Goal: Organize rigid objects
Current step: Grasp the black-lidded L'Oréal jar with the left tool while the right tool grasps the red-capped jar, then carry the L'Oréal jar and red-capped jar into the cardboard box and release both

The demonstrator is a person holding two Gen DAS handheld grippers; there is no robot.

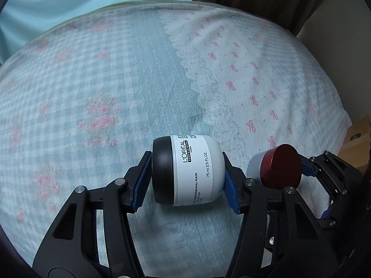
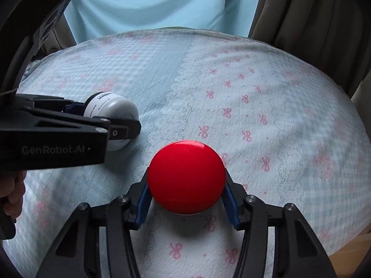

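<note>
Surface: pale blue cloth (image 1: 143, 74) with a checked half and a white half printed with pink bows, spread over a rounded top; a light blue curtain (image 2: 162, 2) hangs behind it.
Left tongs (image 1: 186, 179): clamped on the white jar; blue pads press the black lid on one side and the rounded base on the other.
White jar (image 1: 197, 171): lies on its side across the left tongs, label with black print facing up, resting on the cloth.
Right tongs (image 2: 186, 195): blue pads sit against both sides of the red-lidded jar, gripping it.
Red-lidded jar (image 2: 186, 177): between the right tongs' fingers, red lid facing the right wrist camera; the white body shows only from the left wrist view.
Spacing: the two jars lie just beside each other, the red-lidded one to the right of the left tongs.
Person: a hand (image 2: 11, 190) shows at the left edge of the right wrist view, behind the left tongs' black body.
</note>
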